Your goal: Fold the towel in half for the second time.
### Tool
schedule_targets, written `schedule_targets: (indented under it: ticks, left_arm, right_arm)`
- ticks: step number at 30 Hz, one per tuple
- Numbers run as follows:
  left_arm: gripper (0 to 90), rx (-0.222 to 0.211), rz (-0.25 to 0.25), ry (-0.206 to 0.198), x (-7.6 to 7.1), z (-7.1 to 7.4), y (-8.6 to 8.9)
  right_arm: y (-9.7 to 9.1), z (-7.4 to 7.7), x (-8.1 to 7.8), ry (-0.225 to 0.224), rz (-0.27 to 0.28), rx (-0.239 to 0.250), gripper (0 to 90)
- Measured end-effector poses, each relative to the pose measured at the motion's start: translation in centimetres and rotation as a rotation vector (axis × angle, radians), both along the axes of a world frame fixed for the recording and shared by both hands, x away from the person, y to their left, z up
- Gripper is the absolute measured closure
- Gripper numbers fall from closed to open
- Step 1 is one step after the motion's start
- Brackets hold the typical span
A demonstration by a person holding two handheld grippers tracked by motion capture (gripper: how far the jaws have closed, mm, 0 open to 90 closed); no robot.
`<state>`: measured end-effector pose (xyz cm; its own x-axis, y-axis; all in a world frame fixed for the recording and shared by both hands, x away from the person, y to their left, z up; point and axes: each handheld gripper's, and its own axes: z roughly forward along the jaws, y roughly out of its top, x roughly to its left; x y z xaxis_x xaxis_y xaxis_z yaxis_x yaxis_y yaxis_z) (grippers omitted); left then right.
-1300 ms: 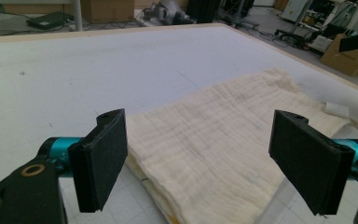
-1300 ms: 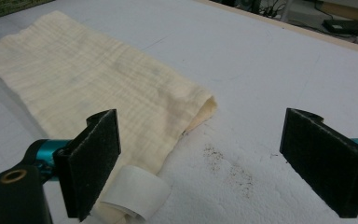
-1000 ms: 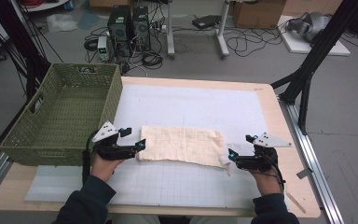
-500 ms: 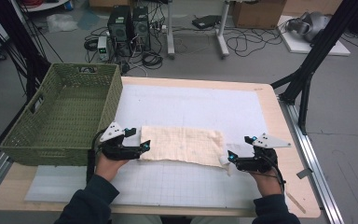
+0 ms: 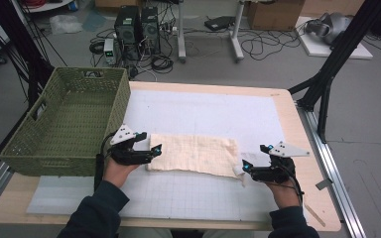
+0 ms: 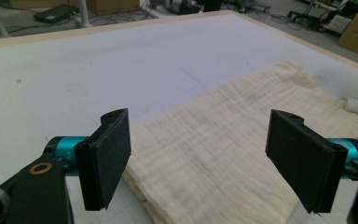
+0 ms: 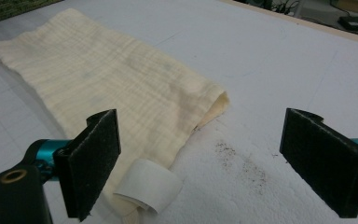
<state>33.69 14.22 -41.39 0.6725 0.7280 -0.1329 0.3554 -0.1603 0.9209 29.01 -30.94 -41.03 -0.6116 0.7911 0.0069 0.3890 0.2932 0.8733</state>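
A folded cream cloth (image 5: 193, 156) lies flat on the white gridded mat (image 5: 203, 111), long side running left to right. My left gripper (image 5: 152, 151) is open at the cloth's left end. In the left gripper view its jaws straddle that end of the cloth (image 6: 223, 154) with a wide gap, and the left gripper (image 6: 200, 135) holds nothing. My right gripper (image 5: 245, 167) is open at the cloth's right end. In the right gripper view the right gripper (image 7: 200, 126) faces the cloth (image 7: 112, 79), and a curled white tag (image 7: 147, 189) sticks out by the near corner.
A green woven basket (image 5: 114, 106) stands at the table's left, close behind my left hand. The wooden table edge (image 5: 307, 163) runs along the right. A black frame leg (image 5: 327, 89) stands off the right side. Dark specks (image 7: 242, 163) dot the mat.
My left gripper has slid right, from beside the basket to the cloth's left end, its jaws now around that end. The right gripper has hardly moved.
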Motion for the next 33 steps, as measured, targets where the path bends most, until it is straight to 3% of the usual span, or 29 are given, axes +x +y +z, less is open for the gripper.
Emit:
schedule_targets:
  ticks: [5, 8, 13, 17, 23, 25, 30, 33]
  left_arm:
    - [23.0, 0.021, 0.021, 0.011, 1.8, 0.8, -0.8]
    - [25.1, 0.054, 0.021, 0.074, 2.9, 0.6, -1.0]
    - [27.7, 0.063, 0.072, 0.102, 4.2, 0.1, -1.0]
    - [29.7, 0.104, 0.099, 0.15, 5.3, -1.2, -0.9]
    - [33.7, 0.152, 0.142, 0.17, 6.3, -2.8, -1.2]
    - [35.5, 0.191, 0.132, 0.178, 6.5, -3.3, -1.4]
    - [45.0, 0.241, 0.11, 0.165, 6.6, -3.7, -1.7]
    - [52.4, 0.245, 0.088, 0.158, 6.5, -3.7, -1.6]
  right_arm:
    - [0.0, -0.1, 0.1, 0.003, 0.002, -0.001, 11.5]
    - [0.0, -0.1, 0.2, 0.008, 0.003, -0.002, 11.5]
    - [0.1, -0.1, 0.1, 0.011, 0.007, -0.002, 11.5]
    - [0.2, -0.2, 0.2, 0.013, 0.01, -0.004, 11.5]
    - [0.4, -0.3, 0.2, 0.019, 0.017, -0.009, 11.5]
    - [0.4, -0.3, 0.3, 0.019, 0.018, -0.009, 11.5]
    - [0.4, -0.4, 0.3, 0.02, 0.016, -0.008, 11.5]
    - [0.5, -0.4, 0.4, 0.024, 0.019, -0.012, 11.5]
